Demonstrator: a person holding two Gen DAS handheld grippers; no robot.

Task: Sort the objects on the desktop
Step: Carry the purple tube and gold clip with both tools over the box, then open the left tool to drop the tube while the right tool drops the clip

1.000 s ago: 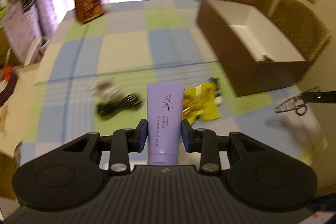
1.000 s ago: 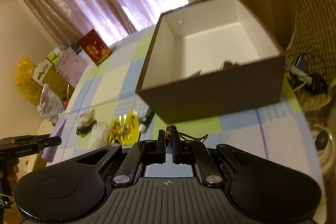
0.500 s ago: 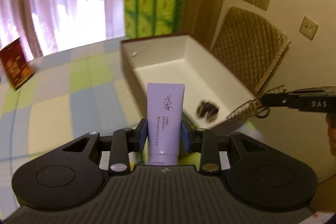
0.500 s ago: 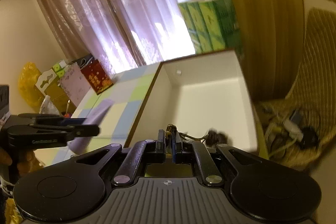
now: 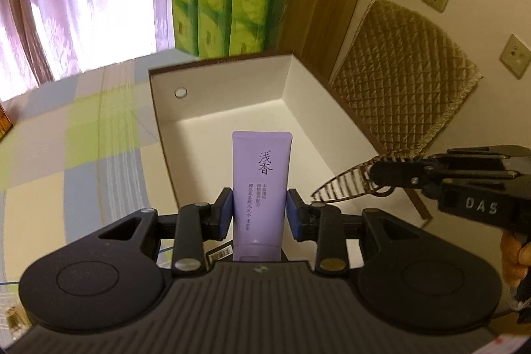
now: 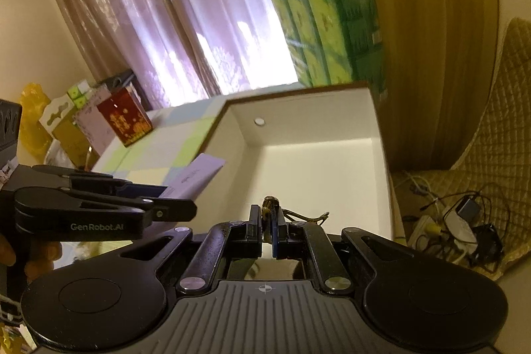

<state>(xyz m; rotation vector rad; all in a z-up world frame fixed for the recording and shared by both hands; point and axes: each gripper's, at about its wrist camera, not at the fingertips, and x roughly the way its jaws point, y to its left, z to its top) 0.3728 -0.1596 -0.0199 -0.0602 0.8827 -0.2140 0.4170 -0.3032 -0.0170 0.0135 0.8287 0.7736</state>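
Note:
My left gripper (image 5: 260, 208) is shut on a purple tube (image 5: 262, 168) with dark lettering, held upright over the near end of the box (image 5: 232, 108). The box is brown outside and white inside, and the part of its floor that I see is bare. From the right, my right gripper (image 5: 375, 176) comes in over the box's near right corner, shut on a striped, leaf-shaped hair clip (image 5: 345, 186). In the right wrist view the clip (image 6: 270, 208) shows between the shut fingers, with the box (image 6: 315, 161) ahead. At the left there, the left gripper (image 6: 186, 208) carries the tube (image 6: 195, 176).
A stack of green tissue packs (image 5: 229, 2) stands behind the box. A quilted chair back (image 5: 398, 82) is close on the right, with cables and plugs (image 6: 458, 228) on the floor below. The checked tablecloth (image 5: 83, 128) spreads left, with a red box (image 6: 127, 118) at its far edge.
Both grippers have swung from over the cluttered table to the box, each keeping its object. The box interior now fills both views, and the two grippers are closer together.

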